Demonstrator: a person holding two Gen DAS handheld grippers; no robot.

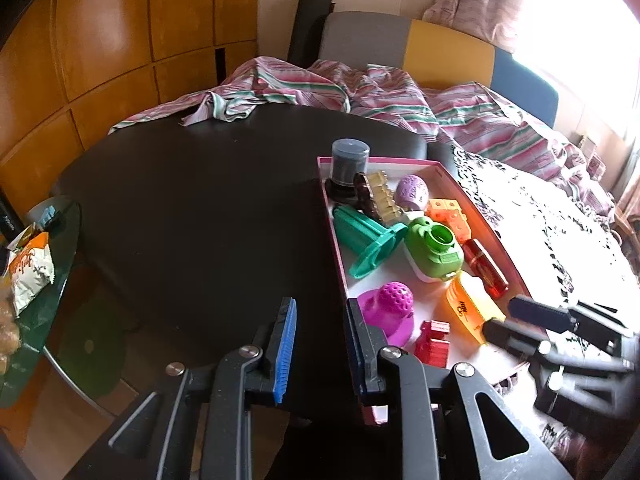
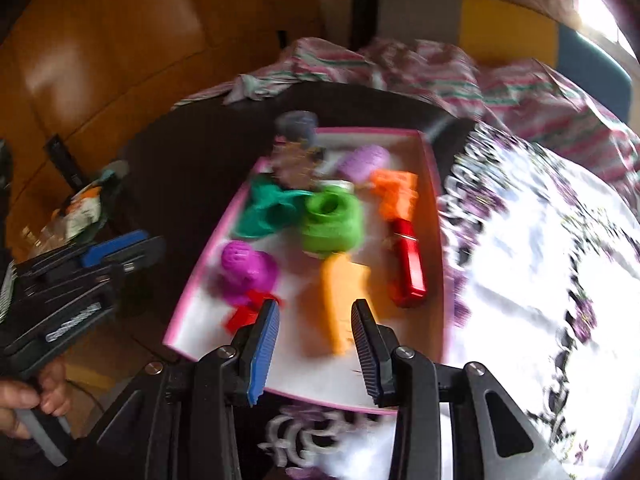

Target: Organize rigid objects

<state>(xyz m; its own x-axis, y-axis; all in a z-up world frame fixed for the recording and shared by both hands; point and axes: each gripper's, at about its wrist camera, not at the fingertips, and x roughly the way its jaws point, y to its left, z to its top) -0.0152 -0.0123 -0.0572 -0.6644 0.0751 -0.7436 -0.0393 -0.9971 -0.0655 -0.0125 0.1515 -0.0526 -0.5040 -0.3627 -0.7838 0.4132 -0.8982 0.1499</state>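
A pink-rimmed white tray (image 1: 338, 248) (image 2: 434, 184) holds several rigid toys: a green toy camera (image 1: 434, 252) (image 2: 332, 220), a teal spool (image 1: 368, 240), a magenta cup (image 1: 390, 308) (image 2: 246, 268), an orange comb-like piece (image 1: 470, 308) (image 2: 344, 304), a red bottle (image 1: 486, 268) (image 2: 408, 264), an orange block (image 1: 448, 214), a lilac egg (image 1: 412, 192) and a grey canister (image 1: 350, 160). My left gripper (image 1: 320, 320) is open and empty at the tray's left rim. My right gripper (image 2: 316, 320) is open and empty over the tray's near end; it also shows in the left wrist view (image 1: 516, 316).
The tray lies on a dark table (image 1: 200, 208) beside a white patterned cloth (image 1: 540, 220) (image 2: 540, 260). Striped fabric (image 1: 320, 84) lies at the back. A glass side table with snack bags (image 1: 32, 264) stands on the left. The right wrist view is motion-blurred.
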